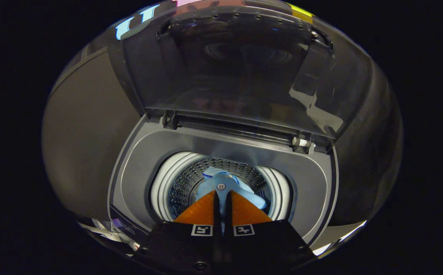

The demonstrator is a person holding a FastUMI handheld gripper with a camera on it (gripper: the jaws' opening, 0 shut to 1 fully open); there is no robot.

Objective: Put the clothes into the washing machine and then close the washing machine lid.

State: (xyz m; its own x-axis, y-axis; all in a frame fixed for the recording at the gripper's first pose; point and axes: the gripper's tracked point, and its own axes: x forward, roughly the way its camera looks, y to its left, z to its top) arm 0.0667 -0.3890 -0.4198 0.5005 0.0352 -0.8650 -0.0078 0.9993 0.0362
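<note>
Clothes (221,187), part-hidden behind my gripper (222,193), fingers nearly together gripping the cloth, hang over the drum (183,183); lid (236,68) upright.

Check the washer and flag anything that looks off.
Nothing stands out. The lid stands open on its hinges, and light blue clothes lie in the drum, just beyond the gripper, whose fingers are nearly together with cloth showing in the gap.
</note>
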